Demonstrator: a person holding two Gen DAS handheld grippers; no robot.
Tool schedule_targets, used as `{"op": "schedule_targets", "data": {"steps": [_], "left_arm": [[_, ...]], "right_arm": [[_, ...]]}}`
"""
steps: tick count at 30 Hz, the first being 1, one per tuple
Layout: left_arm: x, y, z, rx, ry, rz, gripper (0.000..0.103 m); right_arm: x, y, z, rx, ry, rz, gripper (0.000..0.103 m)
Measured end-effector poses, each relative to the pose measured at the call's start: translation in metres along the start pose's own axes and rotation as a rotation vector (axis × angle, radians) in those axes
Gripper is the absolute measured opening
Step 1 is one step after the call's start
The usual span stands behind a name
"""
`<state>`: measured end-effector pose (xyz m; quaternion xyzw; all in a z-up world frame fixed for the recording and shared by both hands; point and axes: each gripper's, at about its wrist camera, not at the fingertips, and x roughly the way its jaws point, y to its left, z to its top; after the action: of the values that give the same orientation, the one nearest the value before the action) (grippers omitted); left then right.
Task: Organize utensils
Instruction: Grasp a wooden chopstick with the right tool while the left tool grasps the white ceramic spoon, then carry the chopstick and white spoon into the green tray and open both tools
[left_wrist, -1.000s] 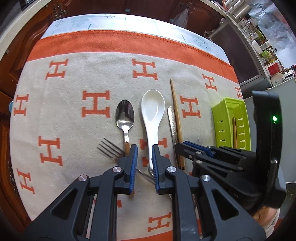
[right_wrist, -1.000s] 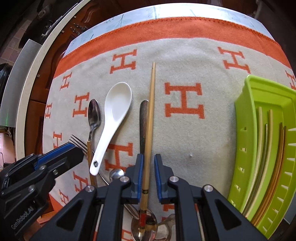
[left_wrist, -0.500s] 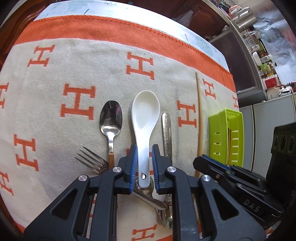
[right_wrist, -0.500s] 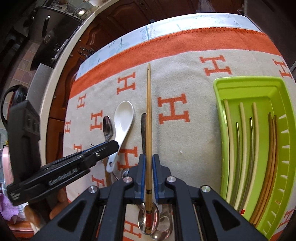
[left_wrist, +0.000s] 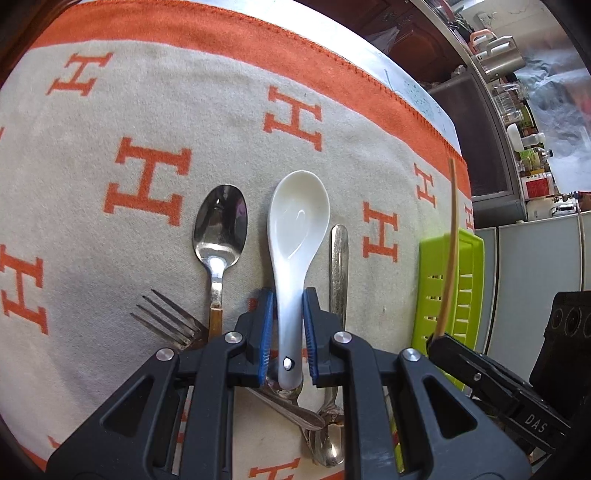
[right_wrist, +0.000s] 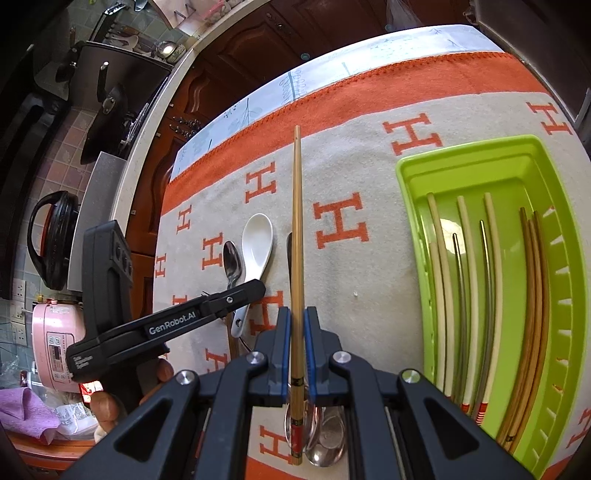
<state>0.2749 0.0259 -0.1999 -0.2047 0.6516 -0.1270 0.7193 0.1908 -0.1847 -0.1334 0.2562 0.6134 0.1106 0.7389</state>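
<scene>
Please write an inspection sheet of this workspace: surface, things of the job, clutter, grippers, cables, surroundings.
Surface: beige blanket with orange H letters and orange border.
Job's things: white ceramic soup spoon, steel spoon with brown handle, steel fork, steel handle and more steel spoons lie on the blanket; green plastic tray holds several chopsticks.
Clutter: nothing seen.
Grippers: left gripper astride the white spoon's handle; contact unclear. Right gripper shut on a bamboo chopstick.
Cables: nothing seen.
Surroundings: dark wooden cabinets, pink cooker.
</scene>
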Motion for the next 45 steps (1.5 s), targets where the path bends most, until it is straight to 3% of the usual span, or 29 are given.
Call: {"op": "schedule_targets", "data": {"steps": [4,10,18,23,25,28,36,45], "left_arm": [[0.002,-0.001,-0.002,-0.004,-0.013,-0.021,0.013],[-0.002,-0.010,-0.008,0.030,-0.055,0.010,0.009],[-0.037,-0.040,-0.027,0.115,-0.133,0.007,0.004],[-0.055,-0.051,-0.040,0.115,-0.163,0.001,0.004],[-0.066,-0.056,-0.048,0.125,-0.176,-0.013,0.004],[-0.081,-0.071,-0.061,0.157,-0.201,-0.030,0.004],[-0.092,-0.134,-0.102,0.266,-0.223,-0.059,0.004],[-0.057,-0.180,-0.132,0.350,-0.210,0.020,0.004]], "right_arm": [[-0.005,-0.007,-0.003,0.017,-0.008,0.013,0.007],[-0.016,-0.016,-0.007,0.040,-0.030,0.029,0.007],[-0.042,-0.034,-0.017,0.071,-0.080,0.036,0.007],[-0.061,-0.049,-0.026,0.094,-0.118,0.033,0.007],[-0.070,-0.054,-0.030,0.094,-0.134,0.010,0.007],[-0.083,-0.061,-0.036,0.059,-0.158,-0.110,0.007],[-0.076,-0.068,-0.051,-0.102,-0.098,-0.403,0.007],[-0.091,-0.096,-0.064,-0.005,-0.104,-0.300,0.008]]}}
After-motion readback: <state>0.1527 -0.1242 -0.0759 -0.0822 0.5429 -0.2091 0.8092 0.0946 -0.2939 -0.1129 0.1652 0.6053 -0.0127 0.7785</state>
